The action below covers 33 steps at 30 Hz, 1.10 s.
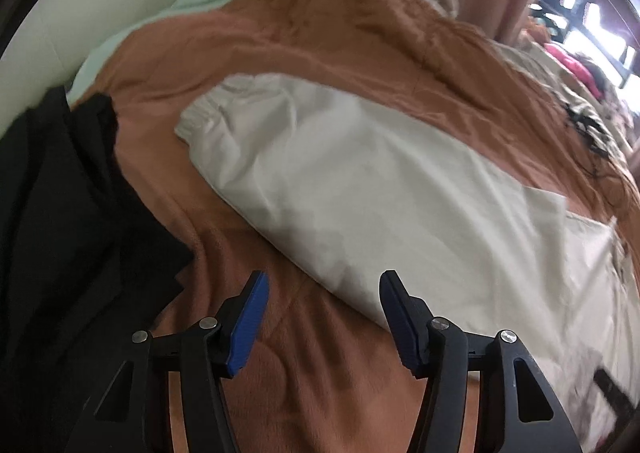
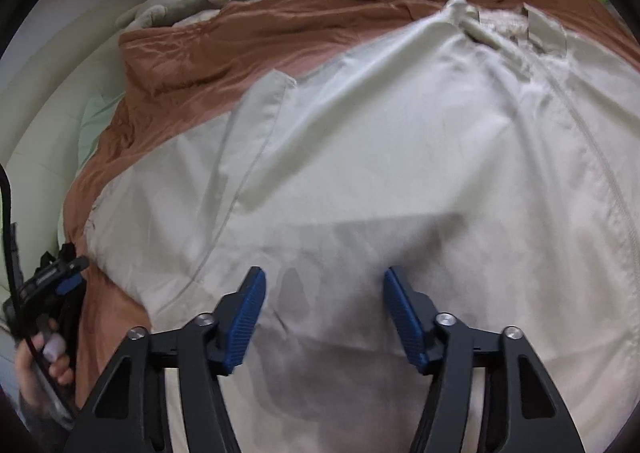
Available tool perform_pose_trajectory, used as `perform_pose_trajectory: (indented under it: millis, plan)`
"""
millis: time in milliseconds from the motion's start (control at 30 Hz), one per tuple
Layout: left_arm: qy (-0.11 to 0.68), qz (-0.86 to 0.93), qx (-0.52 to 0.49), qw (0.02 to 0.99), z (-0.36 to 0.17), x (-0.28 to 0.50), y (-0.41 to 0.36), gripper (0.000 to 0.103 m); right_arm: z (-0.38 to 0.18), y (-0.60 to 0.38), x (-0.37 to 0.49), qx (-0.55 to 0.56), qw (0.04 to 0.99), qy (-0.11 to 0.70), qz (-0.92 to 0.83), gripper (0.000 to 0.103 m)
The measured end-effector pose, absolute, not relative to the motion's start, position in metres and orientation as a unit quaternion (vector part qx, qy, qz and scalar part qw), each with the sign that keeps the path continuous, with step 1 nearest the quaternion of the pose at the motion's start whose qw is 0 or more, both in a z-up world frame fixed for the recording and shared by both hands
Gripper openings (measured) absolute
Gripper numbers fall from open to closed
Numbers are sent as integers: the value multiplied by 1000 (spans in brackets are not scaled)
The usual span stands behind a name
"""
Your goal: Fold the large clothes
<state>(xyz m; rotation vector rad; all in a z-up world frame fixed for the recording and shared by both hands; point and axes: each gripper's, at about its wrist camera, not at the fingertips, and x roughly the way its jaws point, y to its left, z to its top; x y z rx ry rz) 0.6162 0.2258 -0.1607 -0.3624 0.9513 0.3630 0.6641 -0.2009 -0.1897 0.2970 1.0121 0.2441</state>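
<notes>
Both grippers hovering over jacket, jaws apart, nothing clamped.
Cream jacket (image 2: 360, 173) lying on brown blanket (image 1: 320, 33); sleeve (image 1: 320, 181) running up-left from left gripper (image 1: 324, 317); right gripper (image 2: 324, 317) sitting over the body.

No text, label, brand or number is legible anywhere

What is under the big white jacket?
An orange-brown blanket shows around the white jacket, which lies on it. Whatever is under the jacket's middle is covered.
</notes>
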Motion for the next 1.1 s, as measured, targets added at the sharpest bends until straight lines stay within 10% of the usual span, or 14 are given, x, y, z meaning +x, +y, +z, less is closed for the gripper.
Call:
perform_pose_trajectory:
  millis: [200, 333, 467, 1100]
  plan:
    - [471, 194, -217, 833, -193, 641, 245, 41, -192, -207, 662, 154, 855, 478, 126, 50]
    - [450, 203, -220, 841, -184, 640, 245, 7, -192, -210, 663, 180, 849, 473, 149, 30]
    - [418, 177, -205, 867, -152, 631, 233, 5, -192, -202, 664, 205, 840, 469, 179, 15]
    - [319, -8, -127, 939, 11, 592, 128, 4, -227, -112, 670, 242, 767, 516, 295, 12]
